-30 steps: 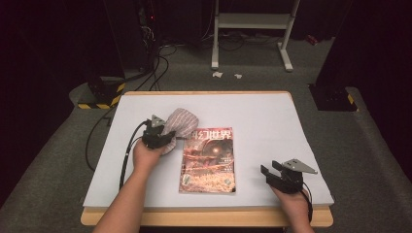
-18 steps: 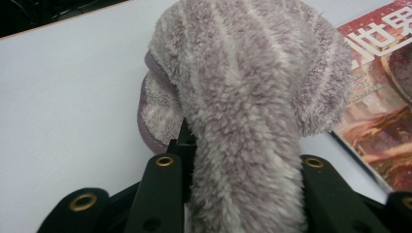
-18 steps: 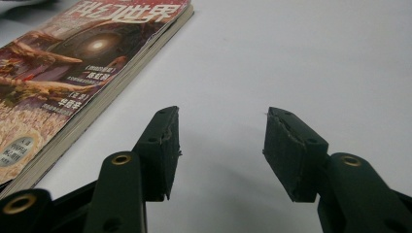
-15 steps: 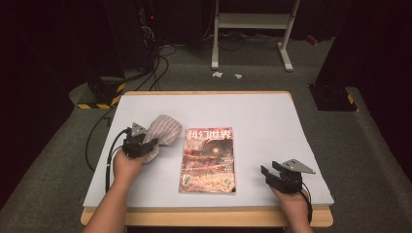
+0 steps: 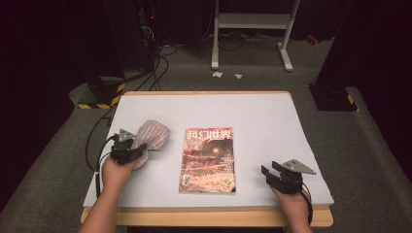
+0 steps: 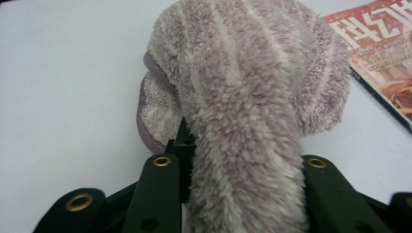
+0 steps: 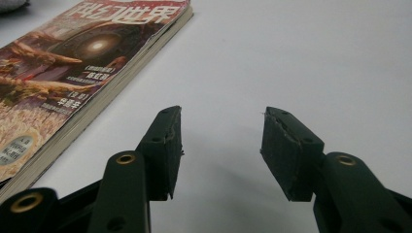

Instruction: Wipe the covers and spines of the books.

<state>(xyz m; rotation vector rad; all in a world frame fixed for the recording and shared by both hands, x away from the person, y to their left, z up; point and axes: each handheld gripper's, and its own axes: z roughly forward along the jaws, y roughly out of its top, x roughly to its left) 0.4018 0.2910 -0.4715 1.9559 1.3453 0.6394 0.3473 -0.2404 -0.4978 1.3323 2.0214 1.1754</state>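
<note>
A fluffy grey-and-white striped cloth (image 5: 154,134) lies bunched on the white table (image 5: 252,116), left of a magazine (image 5: 209,158) with a red cover. My left gripper (image 5: 130,148) is shut on the cloth's near end. In the left gripper view the cloth (image 6: 243,92) bulges up between the jaws and hides their tips, and the magazine's corner (image 6: 384,53) shows at the right. My right gripper (image 5: 268,174) rests near the front right of the table. Its jaws (image 7: 221,145) have just been closing a little but stand open with nothing between them. The magazine (image 7: 73,63) lies to their left.
Black cables (image 5: 145,73) run over the floor behind the table's left side. A yellow-and-black striped base (image 5: 99,97) sits at the far left corner. A white metal stand (image 5: 252,29) is at the back. The table's wooden front edge (image 5: 209,216) is close to both hands.
My left hand has dragged the cloth leftwards, off the magazine's top left corner and onto the bare table. The right hand has stayed where it was.
</note>
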